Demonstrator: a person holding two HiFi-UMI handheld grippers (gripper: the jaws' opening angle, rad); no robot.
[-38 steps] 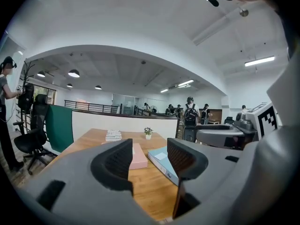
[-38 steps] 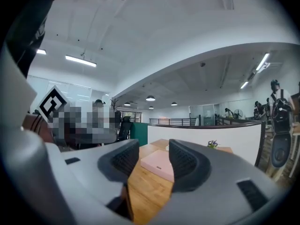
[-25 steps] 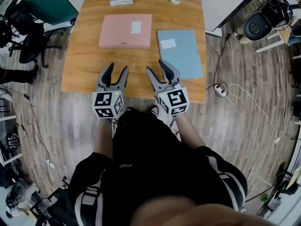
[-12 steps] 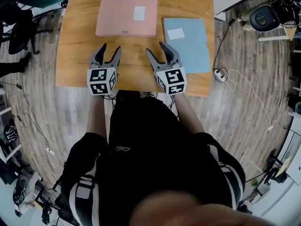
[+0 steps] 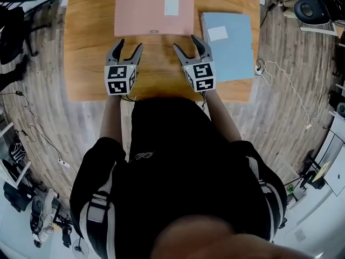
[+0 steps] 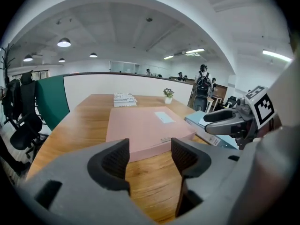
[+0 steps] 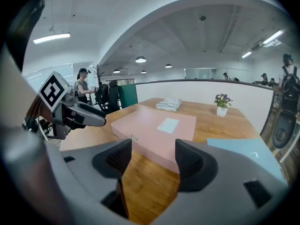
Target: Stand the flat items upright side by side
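Pink folder (image 5: 154, 8) lay flat just beyond left gripper (image 5: 130, 43) and right gripper (image 5: 186, 42), long edge facing them; jaws, just opening, spread and empty

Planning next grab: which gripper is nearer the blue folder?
Right. The right gripper hovers just left of the blue folder; the left gripper is farther left, by the pink folder. Both have just been opening, empty.

Head view looks steeply down; both gripper views share the pink box (image 6: 143, 130).
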